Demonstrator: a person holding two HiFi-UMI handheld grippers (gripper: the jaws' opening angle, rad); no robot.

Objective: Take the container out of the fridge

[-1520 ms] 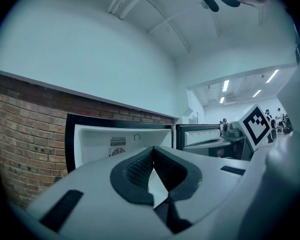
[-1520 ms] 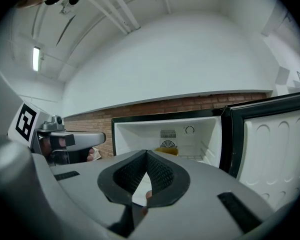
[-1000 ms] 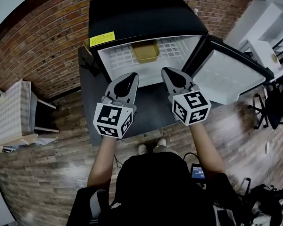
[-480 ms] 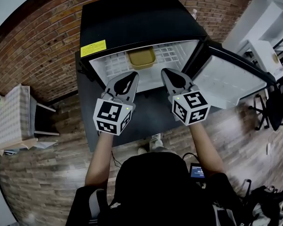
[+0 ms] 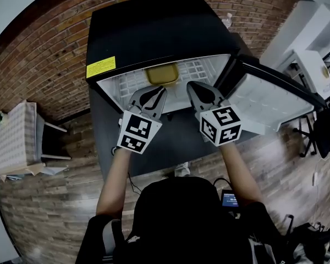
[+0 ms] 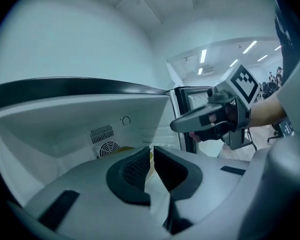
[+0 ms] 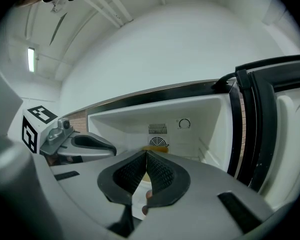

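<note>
A yellow container (image 5: 160, 74) sits on the white wire shelf inside the open black fridge (image 5: 154, 26). Both grippers hover side by side just in front of the fridge opening, pointing in. My left gripper (image 5: 155, 91) is shut and empty, its tips just below the container's front edge. My right gripper (image 5: 193, 86) is shut and empty too, a little to the container's right. In the left gripper view, the left gripper (image 6: 150, 150) hides most of the container (image 6: 121, 149). In the right gripper view, the container (image 7: 158, 148) peeks over the right gripper (image 7: 146, 153), below the fan grille.
The fridge door (image 5: 269, 95) stands swung open to the right. A dark mat (image 5: 170, 136) lies on the wood floor before the fridge. A small cloth-covered table (image 5: 14, 133) is at the left, white furniture (image 5: 313, 54) at the right, and a brick wall behind.
The person has stepped closer to the fridge. Both shut grippers have moved forward to the fridge opening, the left one more than the right.
</note>
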